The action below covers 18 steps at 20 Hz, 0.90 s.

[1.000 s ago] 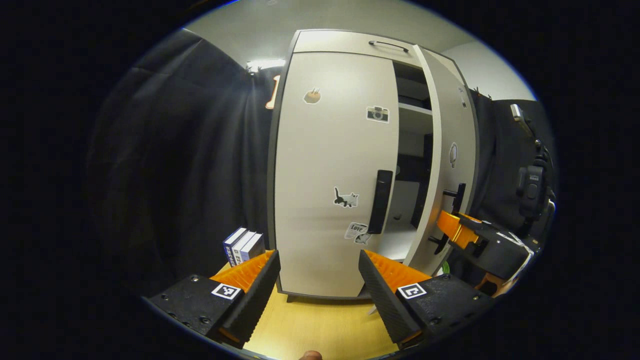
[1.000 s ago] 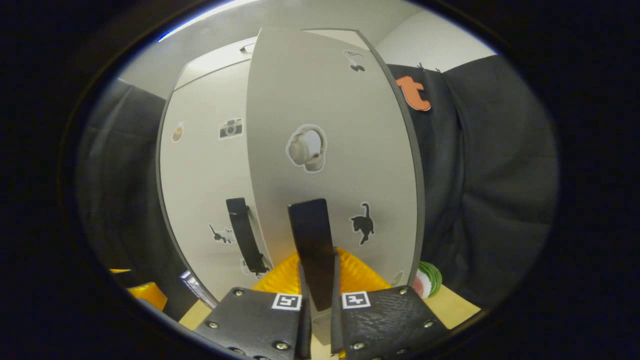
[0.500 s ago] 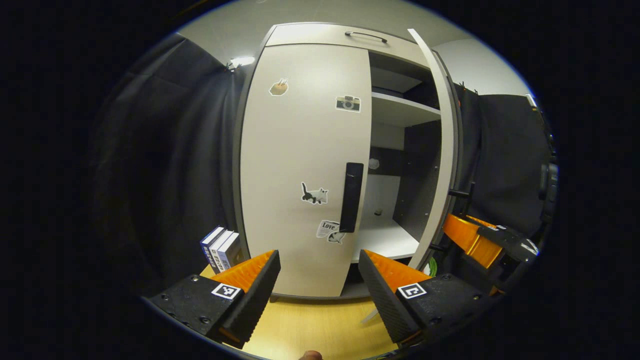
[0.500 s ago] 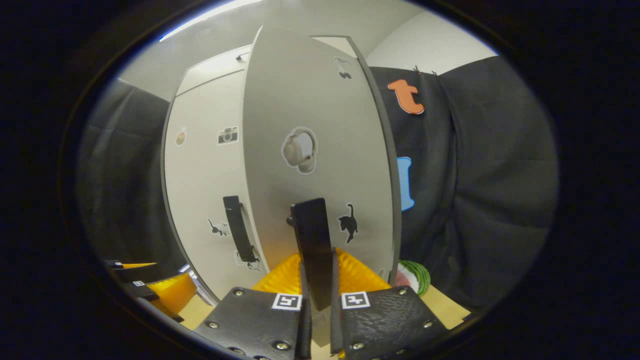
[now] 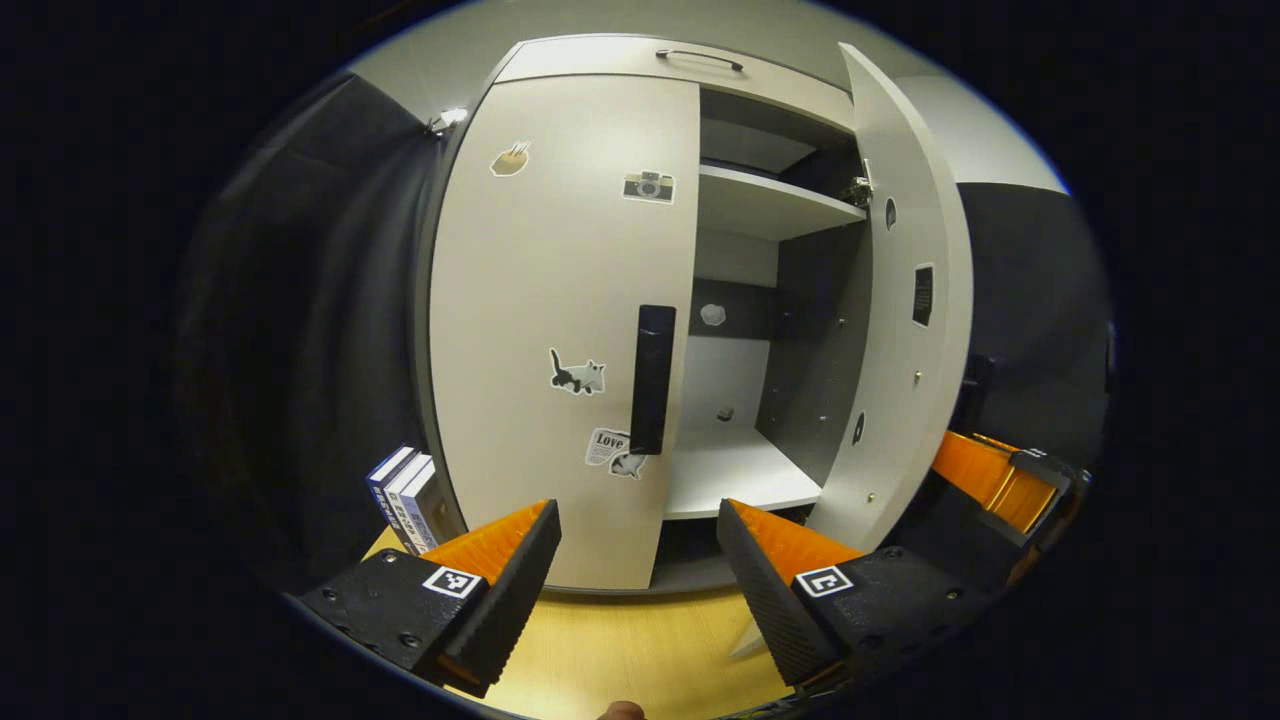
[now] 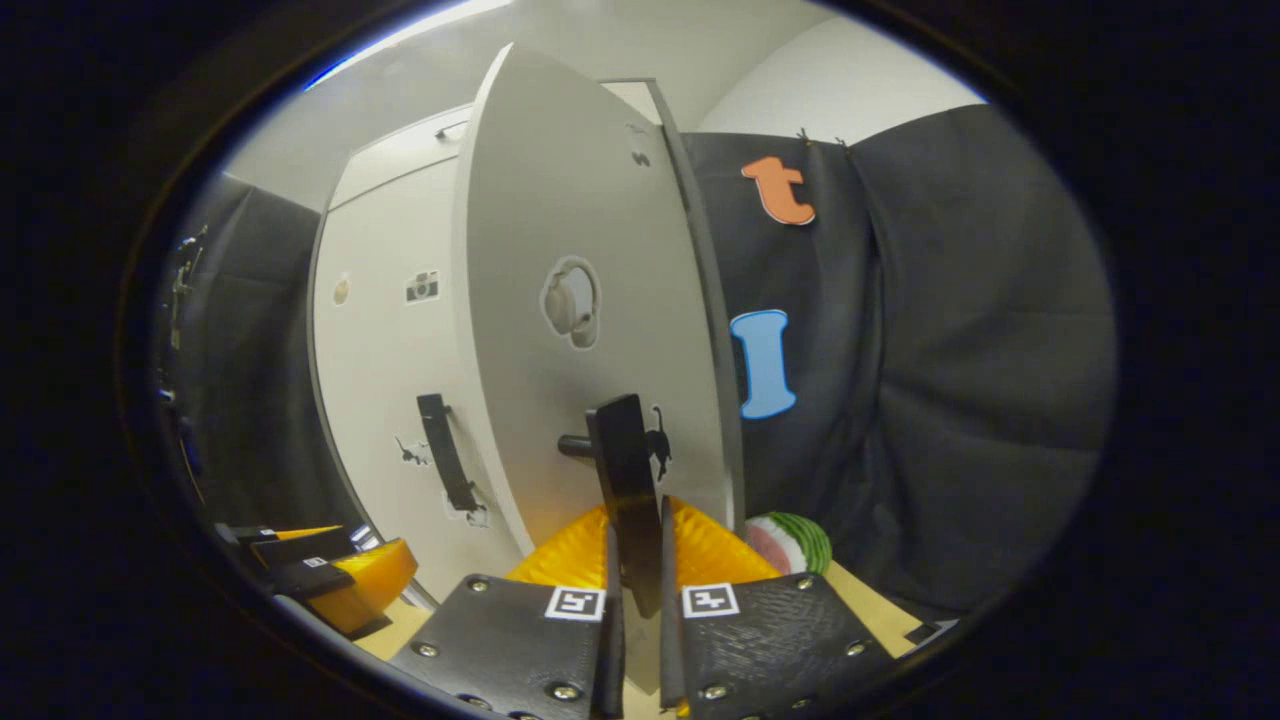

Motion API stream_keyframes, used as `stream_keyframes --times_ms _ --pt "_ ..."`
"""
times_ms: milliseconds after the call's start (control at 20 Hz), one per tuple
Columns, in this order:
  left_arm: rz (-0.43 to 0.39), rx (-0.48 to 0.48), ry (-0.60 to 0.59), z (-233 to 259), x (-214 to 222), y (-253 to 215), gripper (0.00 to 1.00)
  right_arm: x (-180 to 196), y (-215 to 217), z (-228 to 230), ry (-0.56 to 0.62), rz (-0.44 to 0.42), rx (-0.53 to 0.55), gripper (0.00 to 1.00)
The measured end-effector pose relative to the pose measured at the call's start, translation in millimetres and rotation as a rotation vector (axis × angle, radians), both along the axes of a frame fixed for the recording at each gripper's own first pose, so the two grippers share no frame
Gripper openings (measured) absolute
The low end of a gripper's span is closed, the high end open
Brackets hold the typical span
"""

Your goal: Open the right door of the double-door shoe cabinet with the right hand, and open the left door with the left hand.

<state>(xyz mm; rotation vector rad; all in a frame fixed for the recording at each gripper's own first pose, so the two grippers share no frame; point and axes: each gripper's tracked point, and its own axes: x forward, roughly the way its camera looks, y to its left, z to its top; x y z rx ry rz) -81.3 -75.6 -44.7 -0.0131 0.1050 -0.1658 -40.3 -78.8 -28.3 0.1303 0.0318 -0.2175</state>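
Observation:
The pale shoe cabinet has its right door (image 5: 905, 300) swung wide open, baring a shelf (image 5: 765, 205) and the white floor inside. Its left door (image 5: 560, 330) is closed, with a black vertical handle (image 5: 653, 380) and several stickers. My left gripper (image 5: 638, 575) is open, a short way in front of that handle and below it, holding nothing. In the right gripper view, my right gripper (image 6: 635, 590) is shut on the right door's black handle (image 6: 625, 480), with the right door (image 6: 580, 300) edge-on ahead. That same gripper (image 5: 1000, 480) also appears past the open door in the left gripper view.
Several books (image 5: 403, 495) stand on the wooden floor (image 5: 630, 660) left of the cabinet. A watermelon-patterned object (image 6: 790, 540) lies by the curtain behind the open door. Black cloth walls (image 6: 930, 380) close in both sides. The left gripper (image 6: 320, 575) sits low at the left of the right gripper view.
The right door has swung from partly ajar to wide open, pulled by my right gripper. The left gripper has shifted so the closed door's handle sits nearer its centre.

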Motion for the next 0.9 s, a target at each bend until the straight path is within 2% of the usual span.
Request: stream_keyframes --times_ms 350,400,450,500,550,900 --pt "-0.046 -0.032 0.015 -5.2 4.9 -31.9 0.99 -17.5 -40.8 3.6 -0.019 -0.041 0.072 0.14" --pt "-0.053 -0.032 0.019 -5.9 4.5 -37.2 0.99 -31.1 -51.7 4.5 -0.018 -0.089 0.048 0.16" --pt "-0.061 -0.03 0.021 -6.8 4.0 -43.0 0.99 -16.4 -74.2 1.8 -0.038 -0.12 0.033 0.08" --pt "-0.07 -0.029 0.02 -7.1 3.4 -47.9 0.98 -18.1 -82.4 1.4 -0.018 -0.1 0.043 0.01" --pt "-0.077 -0.026 0.019 -7.1 2.9 -52.5 0.98 -20.3 -89.2 4.2 -0.027 -0.077 0.069 0.01" --pt "-0.098 -0.014 0.024 -9.3 4.4 -73.0 0.99 -16.3 -108.3 2.8 -0.006 0.04 0.067 0.01"
